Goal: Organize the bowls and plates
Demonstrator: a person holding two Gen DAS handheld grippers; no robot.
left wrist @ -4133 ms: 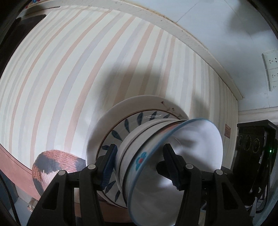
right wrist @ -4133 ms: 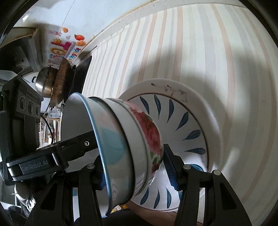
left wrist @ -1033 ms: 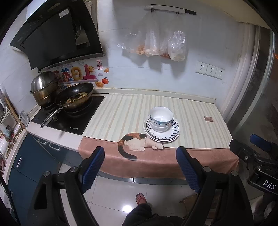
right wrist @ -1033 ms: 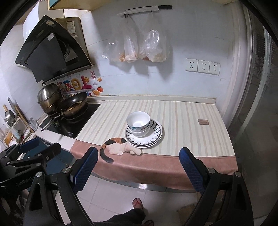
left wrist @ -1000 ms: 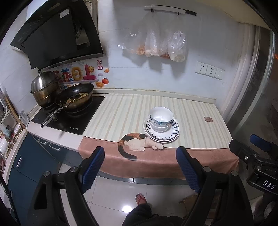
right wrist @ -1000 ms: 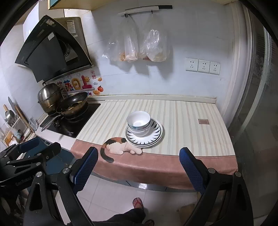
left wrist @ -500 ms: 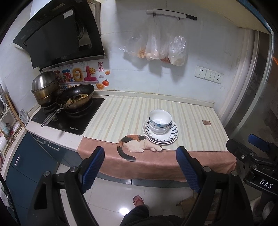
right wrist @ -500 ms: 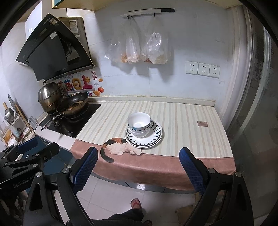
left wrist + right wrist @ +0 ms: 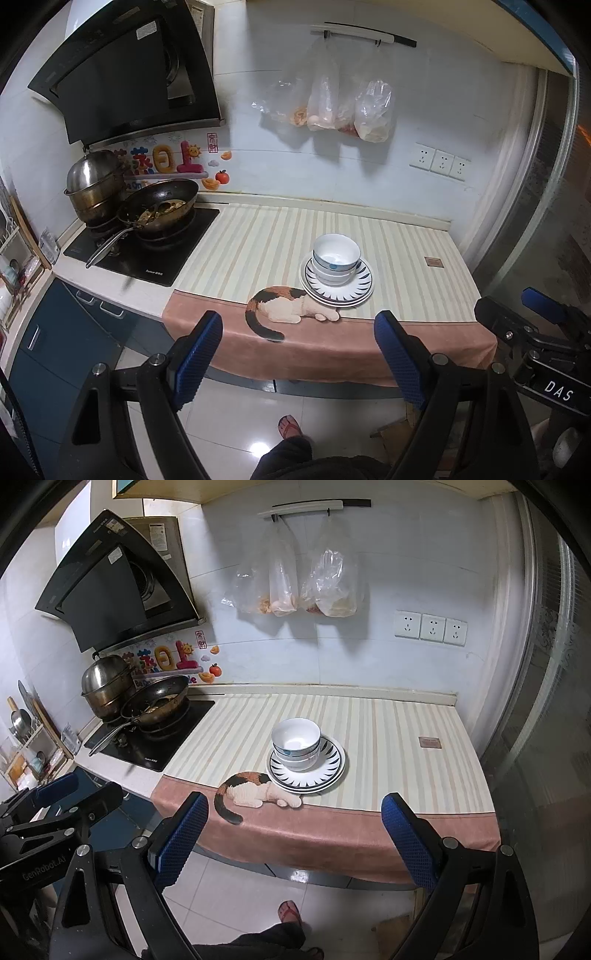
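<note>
A stack of white bowls [image 9: 335, 263] sits nested on stacked plates [image 9: 360, 286] with a blue leaf pattern, on the striped counter cloth. The bowls [image 9: 295, 746] and plates [image 9: 330, 766] also show in the right wrist view. My left gripper [image 9: 297, 356] is open and empty, held well back from the counter above the floor. My right gripper [image 9: 293, 834] is open and empty too, equally far back. Each gripper shows at the edge of the other's view.
A cat picture [image 9: 291, 308] is on the cloth's front edge. A hob [image 9: 144, 251] with a wok [image 9: 162, 208] and a steel pot [image 9: 94, 192] stands at the left. Plastic bags [image 9: 332, 107] hang on the wall. The person's foot [image 9: 290, 426] is on the tiled floor.
Four seconds ago both grippers were close around the bowl stack on the plates. Now both are open and pulled far back. In the last second the views have only drifted slightly.
</note>
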